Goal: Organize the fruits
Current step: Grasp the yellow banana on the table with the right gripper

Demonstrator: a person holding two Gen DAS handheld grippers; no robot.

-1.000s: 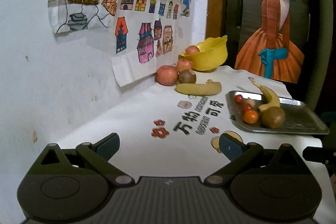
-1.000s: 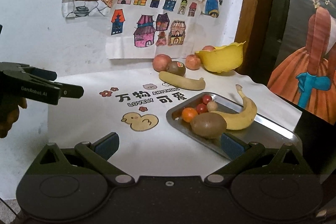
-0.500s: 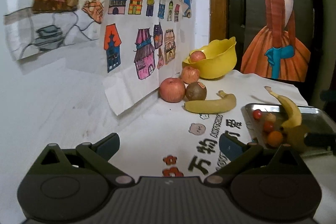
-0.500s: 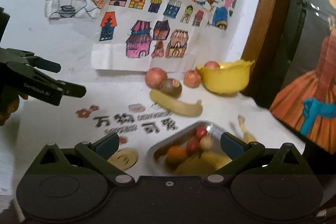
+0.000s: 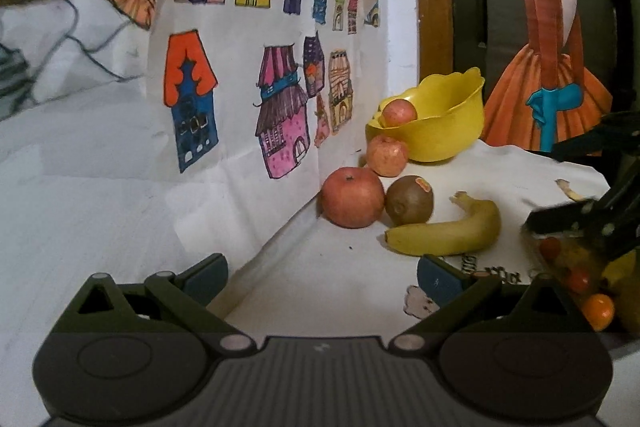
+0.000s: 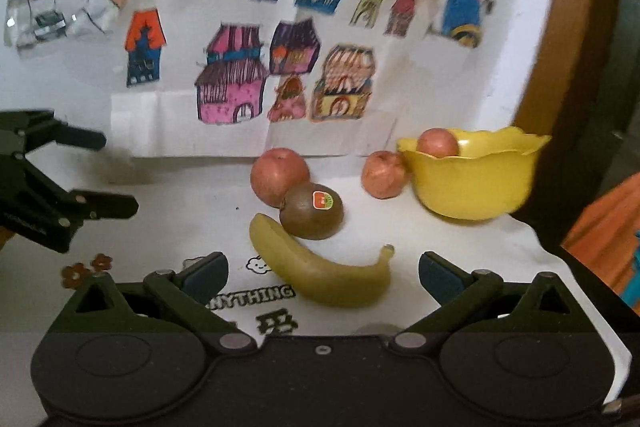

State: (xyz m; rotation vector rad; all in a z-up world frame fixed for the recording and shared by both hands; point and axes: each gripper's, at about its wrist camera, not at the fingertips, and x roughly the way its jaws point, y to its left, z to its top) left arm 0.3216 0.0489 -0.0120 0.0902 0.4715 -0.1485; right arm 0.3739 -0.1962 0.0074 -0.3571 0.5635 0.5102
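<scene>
The right gripper [image 6: 323,269] hung with its fingers spread wide and nothing between them, low over the white printed tablecloth [image 6: 192,203]. Just beyond it lay a banana [image 6: 320,275], nearest of the loose fruit. A kiwi [image 6: 311,211] with a sticker touched the banana's far end, and a large apple [image 6: 279,175] sat against the kiwi behind. Farther right a smaller apple [image 6: 382,174] rested beside a yellow bowl [image 6: 474,183] that held one more apple [image 6: 437,143].

The left gripper [image 5: 322,273] was likewise apart and empty, close to the wall on the left, facing the same cluster from the side.

The step in hand appeared to be a reach for the banana. To do it well, the right gripper should probably straddle the banana across its thick middle and close gently, since the skin would bruise; lifting straight up would avoid rolling the kiwi that leaned on it.

Only the left wrist view showed the heap of small red and orange fruit [image 5: 576,277] at its right edge, partly hidden by the other tool and blurred; what they lay in could not be told. Only the right wrist view showed the kiwi's sticker face-on and the banana touching the kiwi.
</scene>
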